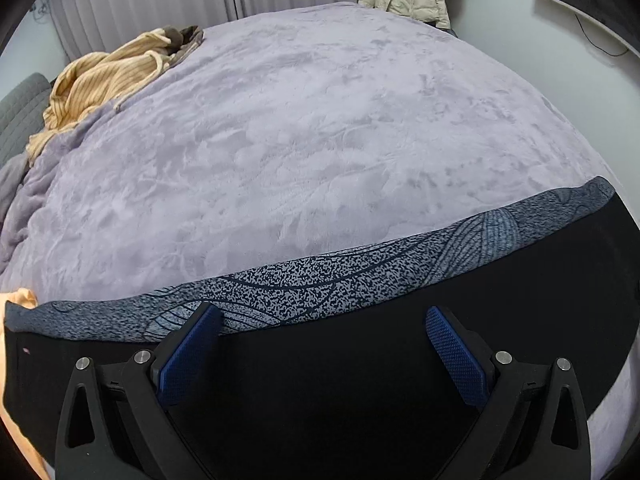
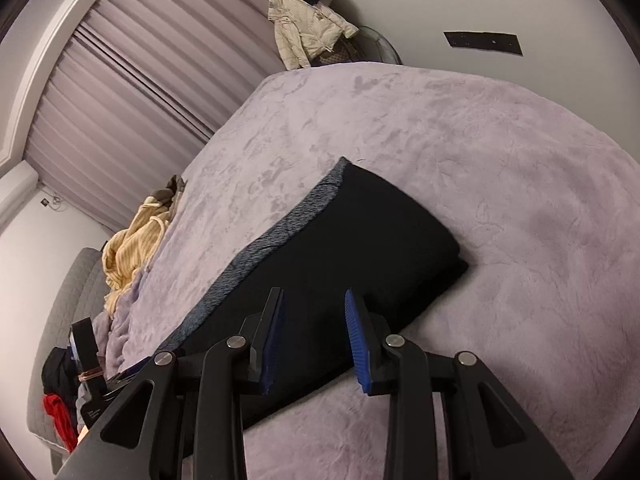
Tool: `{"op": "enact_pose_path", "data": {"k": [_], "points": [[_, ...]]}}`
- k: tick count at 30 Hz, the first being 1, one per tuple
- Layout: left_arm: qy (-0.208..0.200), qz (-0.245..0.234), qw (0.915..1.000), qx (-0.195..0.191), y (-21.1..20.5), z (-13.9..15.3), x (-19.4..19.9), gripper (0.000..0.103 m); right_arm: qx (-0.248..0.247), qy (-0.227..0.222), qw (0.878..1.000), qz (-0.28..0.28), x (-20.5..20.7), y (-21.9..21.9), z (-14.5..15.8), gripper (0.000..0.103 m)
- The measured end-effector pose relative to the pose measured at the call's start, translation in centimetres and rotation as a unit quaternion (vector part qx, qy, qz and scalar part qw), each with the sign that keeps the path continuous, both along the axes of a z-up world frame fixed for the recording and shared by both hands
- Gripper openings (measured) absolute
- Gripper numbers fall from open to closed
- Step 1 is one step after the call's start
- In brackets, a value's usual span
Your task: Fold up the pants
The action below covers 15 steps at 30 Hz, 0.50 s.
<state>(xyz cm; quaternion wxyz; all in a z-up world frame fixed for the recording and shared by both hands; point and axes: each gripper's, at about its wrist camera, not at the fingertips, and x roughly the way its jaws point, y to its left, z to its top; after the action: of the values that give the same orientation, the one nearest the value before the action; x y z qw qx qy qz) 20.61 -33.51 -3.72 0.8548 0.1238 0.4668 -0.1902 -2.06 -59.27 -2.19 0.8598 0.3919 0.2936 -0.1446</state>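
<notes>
Black pants (image 1: pixel 360 360) with a speckled grey-blue band (image 1: pixel 320 284) along the far edge lie folded flat on a lilac fleece blanket (image 1: pixel 300 140). My left gripper (image 1: pixel 323 314) hovers over the black cloth near the band, jaws wide open, blue pads (image 1: pixel 188 356) bare. In the right wrist view the pants (image 2: pixel 352 232) form a long dark rectangle running away from me. My right gripper (image 2: pixel 313 294) is above the near part of the pants. It is open, with a narrower gap and nothing pinched between its fingers.
A yellow striped garment (image 1: pixel 104 80) is heaped at the bed's far left corner. A beige padded jacket (image 2: pixel 304 28) hangs by the wall beyond the bed, next to pleated curtains (image 2: pixel 120 92). Red and dark clothes (image 2: pixel 60 412) lie left of the bed.
</notes>
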Motion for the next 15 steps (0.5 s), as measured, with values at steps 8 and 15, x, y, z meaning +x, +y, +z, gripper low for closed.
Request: {"op": "enact_pose_path", "data": {"k": [8,15], "points": [[-0.024,-0.011,0.9996,-0.009,0.1,-0.6,-0.6,0.103,0.063,-0.07,0.992,-0.08,-4.4,-3.3,-1.1,0.032],[-0.04,-0.008,0.9989,-0.022,0.3,-1.0,-0.7,0.103,0.1,-0.068,0.991,-0.056,-4.0,-3.2,-2.1,0.032]]}}
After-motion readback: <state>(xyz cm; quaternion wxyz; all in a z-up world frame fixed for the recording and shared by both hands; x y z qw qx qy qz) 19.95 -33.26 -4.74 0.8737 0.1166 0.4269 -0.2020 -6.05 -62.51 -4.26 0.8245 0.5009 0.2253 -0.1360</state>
